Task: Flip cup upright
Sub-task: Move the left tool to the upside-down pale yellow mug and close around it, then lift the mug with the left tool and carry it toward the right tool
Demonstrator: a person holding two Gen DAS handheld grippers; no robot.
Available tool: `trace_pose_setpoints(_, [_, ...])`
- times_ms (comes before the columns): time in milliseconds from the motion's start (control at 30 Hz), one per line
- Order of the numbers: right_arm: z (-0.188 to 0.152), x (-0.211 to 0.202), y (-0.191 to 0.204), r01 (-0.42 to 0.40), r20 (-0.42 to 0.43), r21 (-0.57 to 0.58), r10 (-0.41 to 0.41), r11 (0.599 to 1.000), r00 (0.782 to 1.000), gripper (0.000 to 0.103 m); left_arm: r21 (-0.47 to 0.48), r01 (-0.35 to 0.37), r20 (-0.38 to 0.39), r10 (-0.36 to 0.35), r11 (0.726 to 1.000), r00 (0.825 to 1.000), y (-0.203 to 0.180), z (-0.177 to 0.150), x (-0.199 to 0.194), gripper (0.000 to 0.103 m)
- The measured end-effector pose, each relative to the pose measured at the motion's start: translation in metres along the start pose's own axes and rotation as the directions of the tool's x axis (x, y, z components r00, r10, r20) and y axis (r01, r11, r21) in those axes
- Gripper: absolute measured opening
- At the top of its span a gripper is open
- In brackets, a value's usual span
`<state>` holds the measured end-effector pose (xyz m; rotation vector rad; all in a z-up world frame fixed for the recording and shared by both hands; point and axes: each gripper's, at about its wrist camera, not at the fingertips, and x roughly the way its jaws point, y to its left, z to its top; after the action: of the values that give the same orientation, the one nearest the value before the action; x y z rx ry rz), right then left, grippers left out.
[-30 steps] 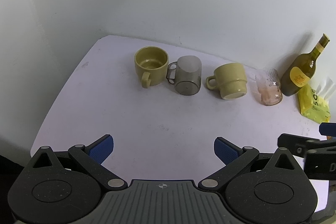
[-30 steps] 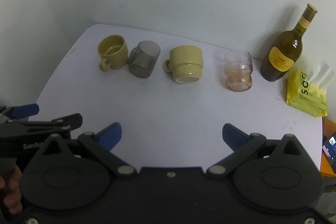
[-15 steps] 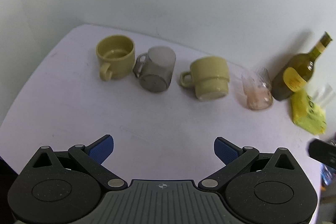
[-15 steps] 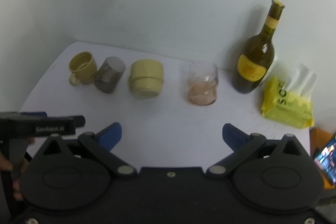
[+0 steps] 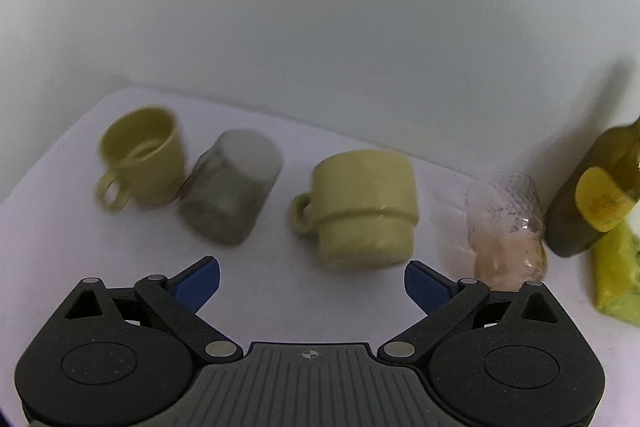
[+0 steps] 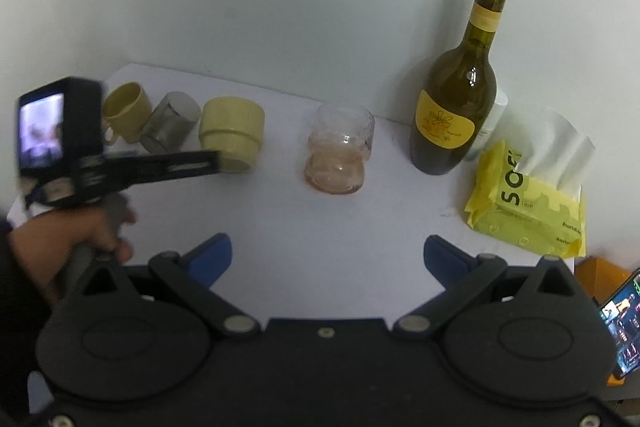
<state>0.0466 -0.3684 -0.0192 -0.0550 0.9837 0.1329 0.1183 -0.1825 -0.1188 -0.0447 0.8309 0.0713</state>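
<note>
My left gripper [image 5: 312, 277], jaws wide, nears the inverted cup [image 5: 362, 211] mid-frame; a crooked approach could knock the glass [image 5: 506, 223] rightward.

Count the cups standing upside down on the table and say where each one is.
3: the grey cup beside the upright yellow mug, the yellow mug mid-row, and the pink glass next to the bottle. None seem hidden.

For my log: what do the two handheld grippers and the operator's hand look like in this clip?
Both grippers are black, with round pivot housings, silver rivets and blue-padded fingers. The left has a ribbed grey centre with a crosshair mark. From the right wrist view, the left unit carries a lit camera screen; a bare hand grips its handle.
</note>
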Motion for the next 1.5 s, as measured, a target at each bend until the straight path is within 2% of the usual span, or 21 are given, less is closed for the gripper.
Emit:
trace_pose_setpoints(100, [0.002, 0.001, -0.001, 0.007, 0.005, -0.002, -0.007, 1.000, 1.000, 0.103, 0.062, 0.019, 0.009, -0.020, 0.998, 1.000, -0.016, -0.002, 0.021, 0.088])
trace_pose_setpoints(233, [0.001, 0.000, -0.003, 0.019, 0.009, -0.009, -0.019, 1.000, 1.000, 0.103, 0.044, 0.036, -0.045, -0.034, 0.998, 0.998, -0.020, -0.006, 0.044, 0.080])
trace_pose_setpoints(367, [-0.004, -0.001, -0.007, 0.038, 0.003, -0.010, -0.038, 0.999, 0.999, 0.103, 0.003, 0.056, -0.041, -0.056, 0.998, 0.998, -0.013, -0.005, 0.057, 0.080])
trace_pose_setpoints(533, [-0.008, 0.001, -0.010, 0.063, -0.018, 0.001, -0.063, 0.998, 0.998, 0.103, 0.014, 0.061, -0.050, -0.060, 0.998, 0.997, -0.011, -0.002, 0.063, 0.079])
trace_pose_setpoints(600, [-0.009, 0.000, -0.008, 0.067, -0.018, 0.000, -0.067, 0.998, 0.998, 0.103, 0.032, 0.077, -0.057, -0.075, 0.997, 0.996, -0.009, -0.001, 0.063, 0.071])
trace_pose_setpoints(667, [-0.010, -0.002, -0.005, 0.069, -0.013, -0.004, -0.069, 0.998, 0.998, 0.103, 0.042, 0.095, -0.069, -0.092, 0.995, 0.993, -0.005, 0.000, 0.063, 0.070])
trace_pose_setpoints(833, [-0.009, -0.007, 0.005, 0.067, 0.004, -0.010, -0.067, 0.998, 0.998, 0.103, 0.069, 0.113, -0.077, -0.107, 0.991, 0.991, 0.003, -0.001, 0.059, 0.070])
trace_pose_setpoints(1267, [-0.008, -0.013, 0.049, 0.061, 0.035, 0.000, -0.061, 0.998, 0.998, 0.103, 0.135, 0.171, -0.109, -0.157, 0.976, 0.982, 0.071, -0.065, 0.000, 0.070])
trace_pose_setpoints(1333, [-0.009, -0.012, 0.062, 0.055, 0.034, -0.011, -0.055, 0.998, 0.998, 0.103, 0.146, 0.177, -0.115, -0.161, 0.973, 0.980, 0.064, -0.071, -0.001, 0.070])
trace_pose_setpoints(1500, [-0.010, -0.017, 0.089, 0.050, 0.043, -0.042, -0.048, 0.998, 0.998, 0.103, 0.163, 0.190, -0.117, -0.173, 0.968, 0.978, 0.086, -0.093, -0.019, 0.070])
